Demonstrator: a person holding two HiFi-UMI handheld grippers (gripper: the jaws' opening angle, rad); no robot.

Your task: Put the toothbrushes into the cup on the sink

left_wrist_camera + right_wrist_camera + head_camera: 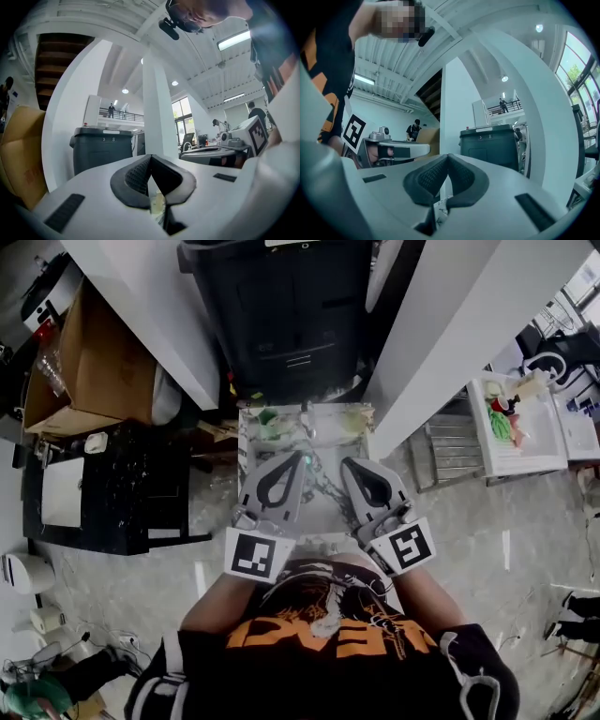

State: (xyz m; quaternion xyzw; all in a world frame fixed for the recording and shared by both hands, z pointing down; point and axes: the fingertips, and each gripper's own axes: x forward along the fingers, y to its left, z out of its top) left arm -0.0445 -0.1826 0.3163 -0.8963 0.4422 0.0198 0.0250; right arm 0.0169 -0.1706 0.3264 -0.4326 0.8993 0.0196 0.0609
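Observation:
In the head view both grippers hang side by side over a small marble-topped sink (323, 501) in front of the person. The left gripper (303, 457) is shut; in the left gripper view (151, 165) its dark pads meet with nothing between them. The right gripper (347, 465) is also shut and empty, and its pads touch in the right gripper view (448, 161). A greenish cup (272, 424) stands at the sink's back left, and a pale green thing (354, 420) at the back right. A tap (307, 425) rises between them. I cannot make out any toothbrushes.
A dark wheeled bin (281, 315) stands behind the sink between two white pillars (155, 306). A cardboard box (89, 362) and a black table (112, 488) are on the left. On the right are a metal rack (450, 454) and a white table (525, 451) with clutter.

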